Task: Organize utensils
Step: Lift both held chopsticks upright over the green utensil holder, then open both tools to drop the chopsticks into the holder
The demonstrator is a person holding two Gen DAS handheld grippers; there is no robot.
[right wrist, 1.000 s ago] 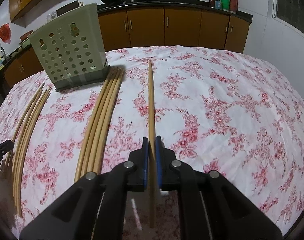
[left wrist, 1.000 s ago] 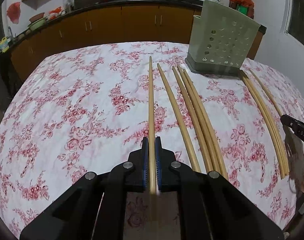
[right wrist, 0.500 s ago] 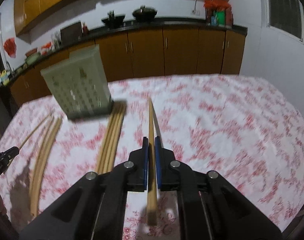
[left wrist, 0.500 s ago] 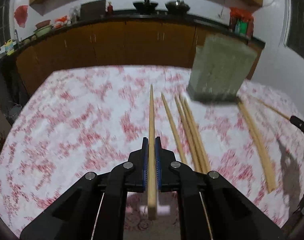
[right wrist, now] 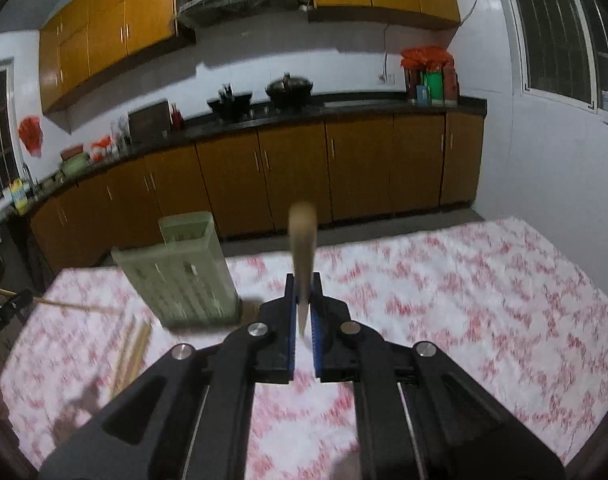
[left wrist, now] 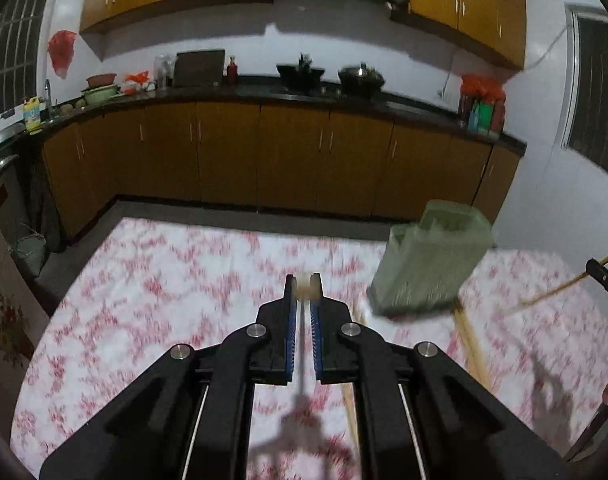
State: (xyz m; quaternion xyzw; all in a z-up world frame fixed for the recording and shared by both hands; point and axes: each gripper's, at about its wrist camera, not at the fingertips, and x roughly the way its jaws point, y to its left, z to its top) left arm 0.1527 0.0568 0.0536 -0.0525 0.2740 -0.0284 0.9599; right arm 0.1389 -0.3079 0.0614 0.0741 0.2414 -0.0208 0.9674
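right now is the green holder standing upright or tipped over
Upright: the green holder stands on its base on the tablecloth, open top facing up.

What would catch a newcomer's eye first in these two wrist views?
Most striking are the black tongs filling the foreground: the right tongs are shut on a chopstick that juts up toward the camera, and the left tongs grip another chopstick seen end-on. Behind them, a pale green utensil holder stands on the red-flowered tablecloth, loose chopsticks lying beside it.
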